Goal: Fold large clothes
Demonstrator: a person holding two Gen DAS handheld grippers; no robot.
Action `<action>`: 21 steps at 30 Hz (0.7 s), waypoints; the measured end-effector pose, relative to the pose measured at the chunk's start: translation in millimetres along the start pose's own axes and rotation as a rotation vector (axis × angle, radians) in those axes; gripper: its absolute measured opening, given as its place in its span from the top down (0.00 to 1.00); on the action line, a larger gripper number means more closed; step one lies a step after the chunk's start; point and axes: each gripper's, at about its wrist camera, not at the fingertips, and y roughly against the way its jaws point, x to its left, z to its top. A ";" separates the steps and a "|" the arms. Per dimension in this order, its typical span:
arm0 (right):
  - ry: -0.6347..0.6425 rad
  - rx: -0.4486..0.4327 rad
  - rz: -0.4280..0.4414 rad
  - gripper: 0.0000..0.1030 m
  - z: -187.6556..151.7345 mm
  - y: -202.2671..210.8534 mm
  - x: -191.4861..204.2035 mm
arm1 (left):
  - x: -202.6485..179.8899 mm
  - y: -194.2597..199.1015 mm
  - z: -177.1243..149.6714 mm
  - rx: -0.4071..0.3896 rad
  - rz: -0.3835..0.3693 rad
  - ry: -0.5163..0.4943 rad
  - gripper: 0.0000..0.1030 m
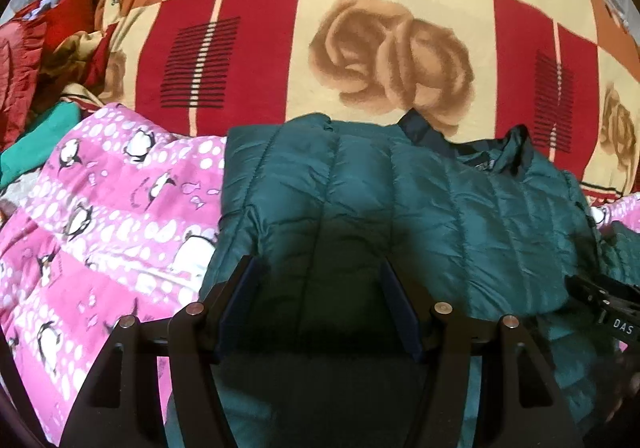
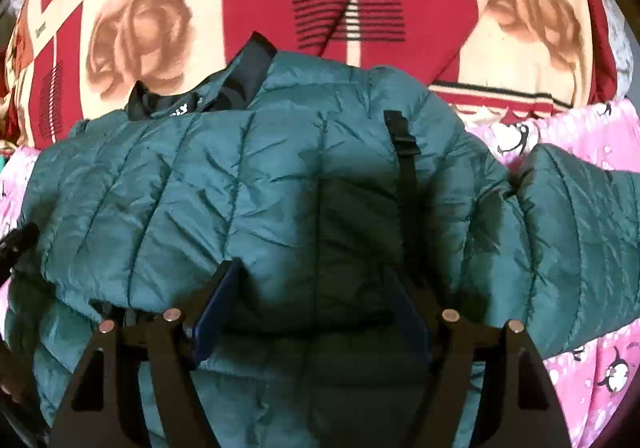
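**A:** Both open and empty: left hand-held gripper (image 1: 316,268) and right hand-held gripper (image 2: 310,272), hovering over the teal puffer jacket (image 2: 248,184) on the pink penguin sheet (image 1: 104,216).

**B:** Grab that sleeve (image 2: 576,236) right of the jacket body, fold it inward, and pinch deep since it's slippery.

Warm, fairly bright indoor light; strong fisheye bending in both wrist views.
Dark shadow pools on the teal jacket (image 1: 400,208) just ahead of each pair of tongs. The rose-print blanket (image 1: 380,48) looks soft and slightly blurred, and black vignette fills the frame corners.
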 end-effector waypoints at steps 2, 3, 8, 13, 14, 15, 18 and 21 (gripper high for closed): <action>-0.021 -0.028 0.050 0.25 -3.4 19.3 3.1 | -0.3 11.1 -1.6 -0.019 0.004 0.008 0.63; -0.029 -0.041 0.059 0.24 -5.2 27.2 4.1 | -1.6 18.6 -2.5 -0.028 0.007 0.009 0.63; -0.043 -0.099 0.066 0.18 -25.5 64.6 13.5 | -8.9 45.6 -10.0 -0.074 0.008 -0.002 0.63; -0.047 -0.105 0.050 0.17 -36.0 82.3 15.9 | -14.8 67.9 -20.2 -0.086 0.010 -0.013 0.63; -0.050 -0.105 0.048 0.17 -37.2 85.5 14.4 | -15.4 73.1 -22.7 -0.094 0.009 -0.012 0.63; -0.057 -0.108 0.046 0.17 -39.0 89.0 13.0 | -15.8 77.4 -25.0 -0.099 0.009 -0.010 0.63; -0.075 -0.118 0.048 0.17 -45.8 100.0 9.8 | -19.0 86.9 -30.6 -0.098 0.006 -0.004 0.63; -0.076 -0.125 0.052 0.17 -53.7 109.7 9.2 | -23.2 98.6 -36.8 -0.104 -0.004 -0.002 0.63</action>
